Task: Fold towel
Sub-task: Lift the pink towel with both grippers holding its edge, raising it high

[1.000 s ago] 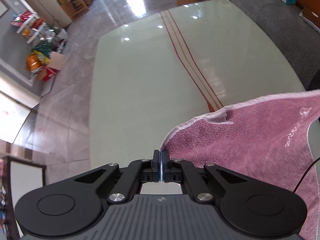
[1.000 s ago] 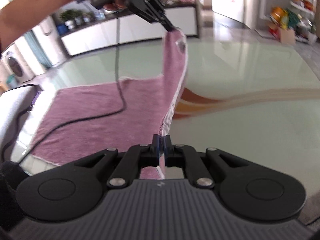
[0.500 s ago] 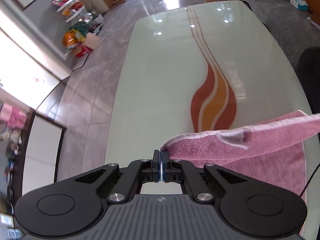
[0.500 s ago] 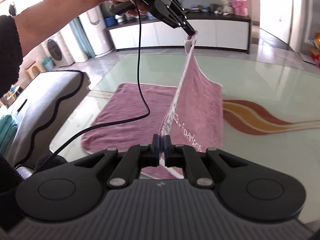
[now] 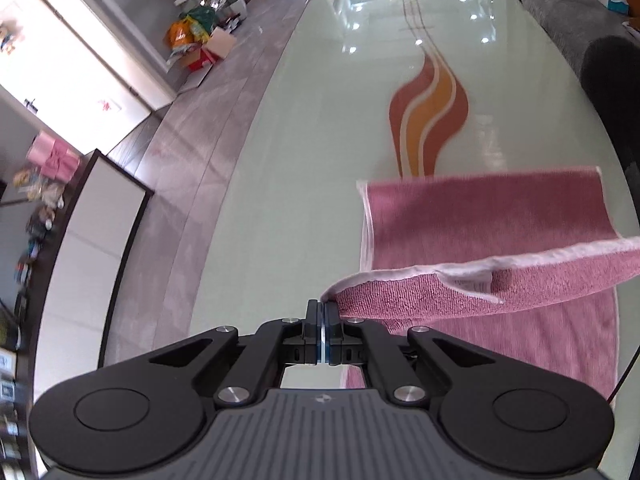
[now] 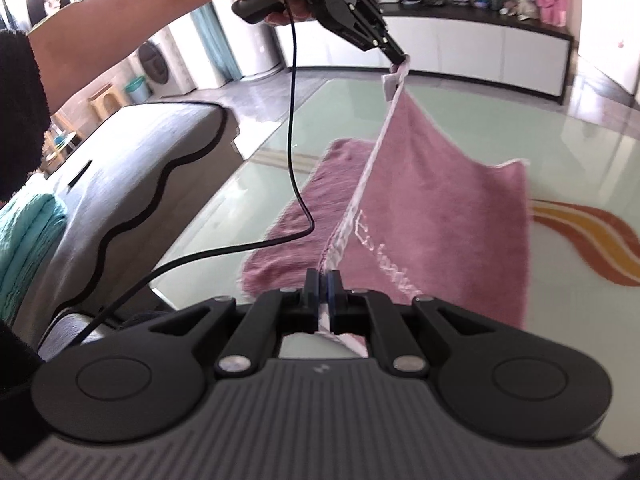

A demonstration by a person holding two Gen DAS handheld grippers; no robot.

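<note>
A pink towel with a white hem lies partly on the pale green glass table. Its raised edge hangs stretched in the air between both grippers. My left gripper is shut on one corner of the towel. In the right wrist view the left gripper shows high up, with the corner and a white label pinched in its tip. My right gripper is shut on the other corner of the towel, which drapes down over its lower half on the table.
A red and orange flame pattern marks the table beyond the towel. A grey sofa runs along the table's edge. A black cable hangs from the left gripper, held by a person's bare arm. A white cabinet stands beyond the table.
Both grippers have carried the lifted edge across over the towel's resting half. The fold has deepened, and more of the flame pattern is uncovered.
</note>
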